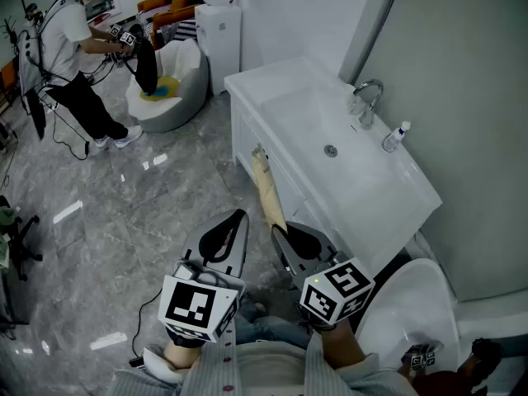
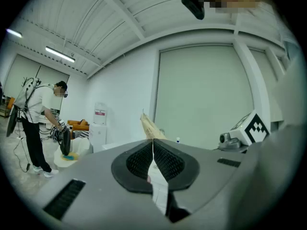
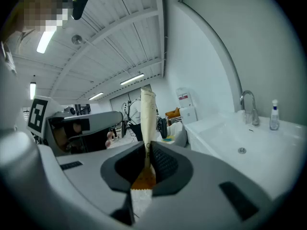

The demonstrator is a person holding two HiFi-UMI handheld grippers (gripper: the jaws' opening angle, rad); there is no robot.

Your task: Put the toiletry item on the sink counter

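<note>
The toiletry item is a long tan tube [image 1: 268,190] with a crimped white end. My right gripper [image 1: 290,236] is shut on its lower part, and the tube sticks out past the jaws toward the front of the white sink cabinet. In the right gripper view the tube [image 3: 147,119] stands upright between the pads of the right gripper [image 3: 147,153]. My left gripper [image 1: 234,221] sits just left of it, shut with nothing in it. The left gripper view shows its jaws [image 2: 153,146] pressed together, with the tube [image 2: 149,127] beyond them. The sink counter [image 1: 247,81] lies ahead and to the right.
On the counter stand a chrome faucet [image 1: 369,99] and a small clear bottle [image 1: 396,136] beside the basin [image 1: 330,150]. A white toilet [image 1: 412,304] is at lower right. At the far left a person [image 1: 66,48] bends over a white beanbag seat [image 1: 177,85], near a white dispenser [image 1: 219,35].
</note>
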